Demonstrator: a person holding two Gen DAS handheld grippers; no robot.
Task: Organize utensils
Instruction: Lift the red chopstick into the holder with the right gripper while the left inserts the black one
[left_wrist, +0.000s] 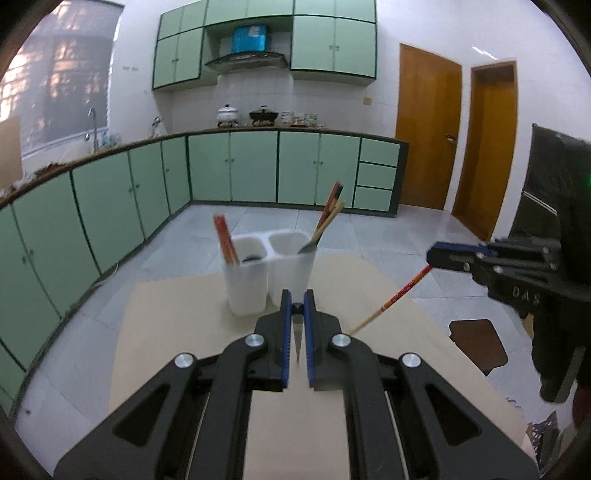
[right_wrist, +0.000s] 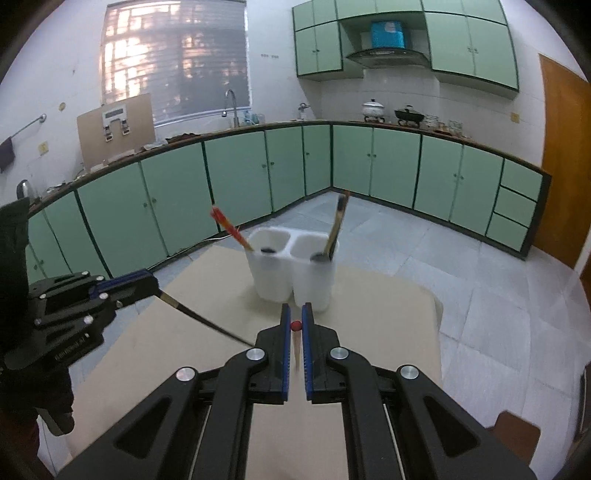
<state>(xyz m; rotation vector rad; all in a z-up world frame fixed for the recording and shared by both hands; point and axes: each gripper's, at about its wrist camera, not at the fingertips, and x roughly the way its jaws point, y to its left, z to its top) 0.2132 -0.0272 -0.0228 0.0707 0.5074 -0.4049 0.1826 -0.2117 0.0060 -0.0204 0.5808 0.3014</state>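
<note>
I have one chopstick in each gripper. The red chopstick (left_wrist: 400, 291) is pinched at its red end by my right gripper (right_wrist: 296, 314), its pale tip slanting down toward the board on the near right of the white holder (left_wrist: 269, 273). The dark chopstick (right_wrist: 199, 316) is clamped at its end by my left gripper (left_wrist: 297, 299), hanging down on the near left of the holder. Both sets of fingers are clenched tight on these thin sticks.

They look light, stiff and smooth, so I judge they could swivel or slip in the pads. Held at the very end, each has a long free length that will swing, so a hold nearer the middle would steady it.

The holder stands on the beige board (right_wrist: 388, 295) just beyond both grippers. Its left cup has red chopsticks (left_wrist: 226, 240) leaning out, and its right cup has dark utensils (right_wrist: 338, 225).
</note>
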